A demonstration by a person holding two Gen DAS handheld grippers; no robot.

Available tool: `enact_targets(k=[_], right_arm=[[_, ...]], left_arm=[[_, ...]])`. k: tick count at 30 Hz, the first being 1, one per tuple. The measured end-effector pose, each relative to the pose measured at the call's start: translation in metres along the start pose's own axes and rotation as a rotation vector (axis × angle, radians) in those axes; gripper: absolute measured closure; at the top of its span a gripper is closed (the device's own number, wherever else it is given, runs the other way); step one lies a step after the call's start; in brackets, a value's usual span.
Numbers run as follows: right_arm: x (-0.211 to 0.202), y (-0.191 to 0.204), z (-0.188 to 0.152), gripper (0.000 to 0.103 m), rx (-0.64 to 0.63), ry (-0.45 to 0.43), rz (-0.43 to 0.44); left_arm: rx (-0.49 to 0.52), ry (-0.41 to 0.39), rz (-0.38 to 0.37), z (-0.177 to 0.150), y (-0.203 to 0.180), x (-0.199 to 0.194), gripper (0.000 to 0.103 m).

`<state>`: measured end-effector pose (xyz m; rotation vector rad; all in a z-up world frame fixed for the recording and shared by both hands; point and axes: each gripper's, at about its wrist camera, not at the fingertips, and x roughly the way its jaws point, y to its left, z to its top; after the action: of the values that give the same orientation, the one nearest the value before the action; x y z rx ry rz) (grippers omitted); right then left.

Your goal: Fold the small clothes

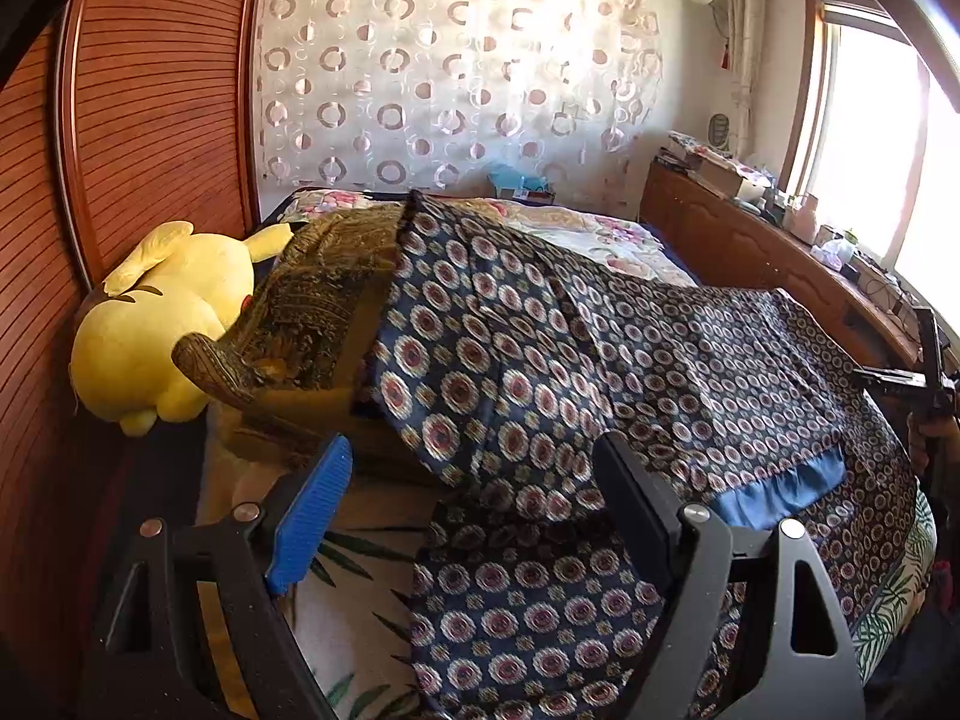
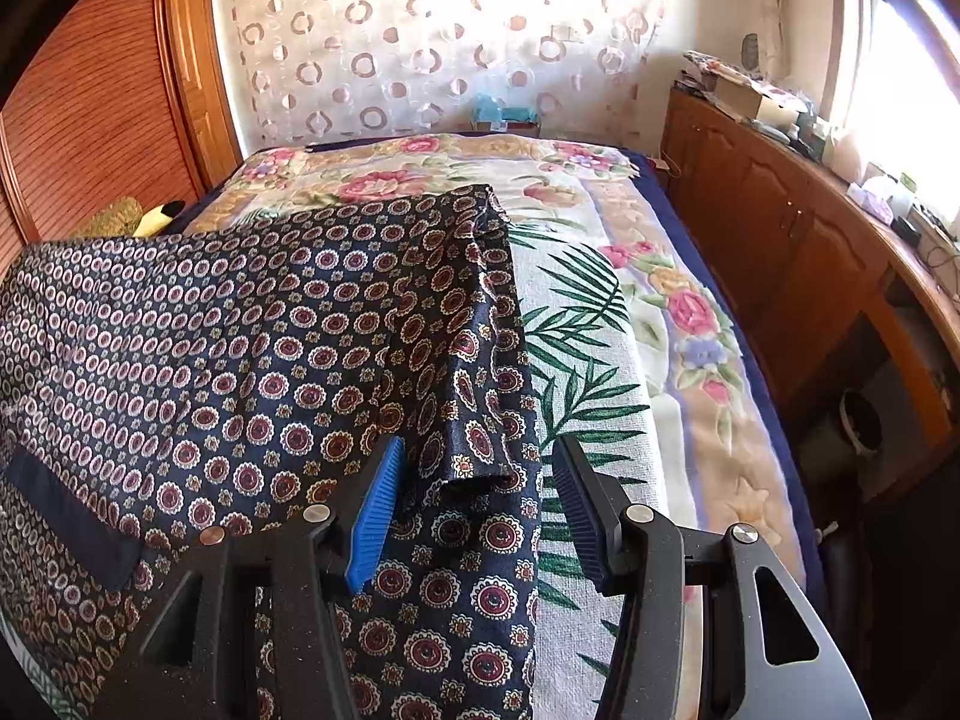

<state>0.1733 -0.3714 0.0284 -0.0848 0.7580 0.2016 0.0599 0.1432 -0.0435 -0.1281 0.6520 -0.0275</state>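
In the left view the left gripper (image 1: 474, 516) stands wide and empty over the patterned garment (image 1: 540, 372), still spread half-folded ahead, while in the right view the right gripper (image 2: 474, 504) gapes half-wide astride its folded edge (image 2: 468, 396), unpinched, folding unfinished.

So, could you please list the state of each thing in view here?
Patterned garment: spread on the bed, partly folded, right edge bunched.
Left gripper: open wide, holding nothing.
Right gripper: jaws apart, bunched edge between them, not pressed.
Yellow plush toy: lying on its side.
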Motion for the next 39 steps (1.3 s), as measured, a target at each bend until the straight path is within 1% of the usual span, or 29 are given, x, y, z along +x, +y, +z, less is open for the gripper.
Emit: enact_targets(k=[3,4,6,7,8,9,10,11,12,13,14,15,16,18,21,23,25,29,33,39], right_arm=[[0.002,0.001,0.001,0.050,-0.002,0.008,0.031],[0.002,0.002,0.002,0.054,-0.004,0.007,0.038],[0.004,0.004,0.003,0.060,-0.011,0.014,0.044],[0.005,0.004,0.004,0.060,-0.014,0.017,0.047],[0.006,0.005,0.004,0.060,-0.018,0.020,0.043],[0.007,0.005,0.005,0.064,-0.022,0.024,0.040],[0.008,0.006,0.005,0.070,-0.026,0.028,0.044],[0.010,0.007,0.006,0.078,-0.029,0.036,0.045],[0.012,0.008,0.006,0.090,-0.036,0.043,0.048],[0.013,0.009,0.005,0.097,-0.044,0.047,0.059],[0.012,0.009,0.005,0.098,-0.050,0.043,0.068],[0.010,0.011,0.004,0.100,-0.056,0.032,0.075],[0.008,0.011,0.004,0.101,-0.059,0.025,0.085],[-0.001,0.011,0.003,0.101,-0.058,-0.001,0.110],[-0.016,0.007,0.003,0.102,-0.042,-0.047,0.126],[-0.026,0.003,0.002,0.102,-0.028,-0.075,0.157],[-0.037,-0.001,-0.001,0.102,-0.017,-0.099,0.165],[-0.061,-0.007,-0.017,0.102,-0.034,-0.127,0.172],[-0.080,-0.016,-0.043,0.102,-0.032,-0.122,0.177],[-0.101,-0.033,-0.080,0.102,-0.005,-0.091,0.164]], left_arm=[[-0.014,-0.013,0.028,0.007,0.007,0.003,0.020],[-0.018,-0.021,0.033,0.010,0.010,0.003,0.021],[-0.025,-0.029,0.028,0.013,0.014,0.005,0.028],[-0.028,-0.025,0.029,0.014,0.015,0.007,0.030],[-0.029,-0.022,0.026,0.015,0.016,0.009,0.036],[-0.033,-0.017,0.019,0.016,0.016,0.011,0.044],[-0.037,-0.005,0.009,0.016,0.017,0.014,0.047],[-0.041,0.004,0.003,0.016,0.017,0.016,0.054],[-0.043,0.011,-0.002,0.016,0.017,0.018,0.064],[-0.039,0.013,-0.004,0.014,0.016,0.019,0.071],[-0.032,0.010,-0.007,0.013,0.015,0.018,0.088],[-0.027,0.004,-0.007,0.013,0.013,0.016,0.095],[-0.018,-0.013,-0.008,0.011,0.011,0.011,0.096],[0.001,-0.026,-0.037,0.011,0.007,0.005,0.100],[0.032,-0.028,-0.075,0.008,-0.003,-0.004,0.101],[0.030,-0.026,-0.106,0.007,-0.007,-0.010,0.101],[0.037,-0.031,-0.123,0.007,-0.011,-0.017,0.101],[0.046,-0.035,-0.150,0.000,-0.011,-0.034,0.101],[0.018,-0.033,-0.163,-0.015,-0.003,-0.051,0.101],[0.001,0.033,-0.135,-0.048,0.005,-0.063,0.101]])
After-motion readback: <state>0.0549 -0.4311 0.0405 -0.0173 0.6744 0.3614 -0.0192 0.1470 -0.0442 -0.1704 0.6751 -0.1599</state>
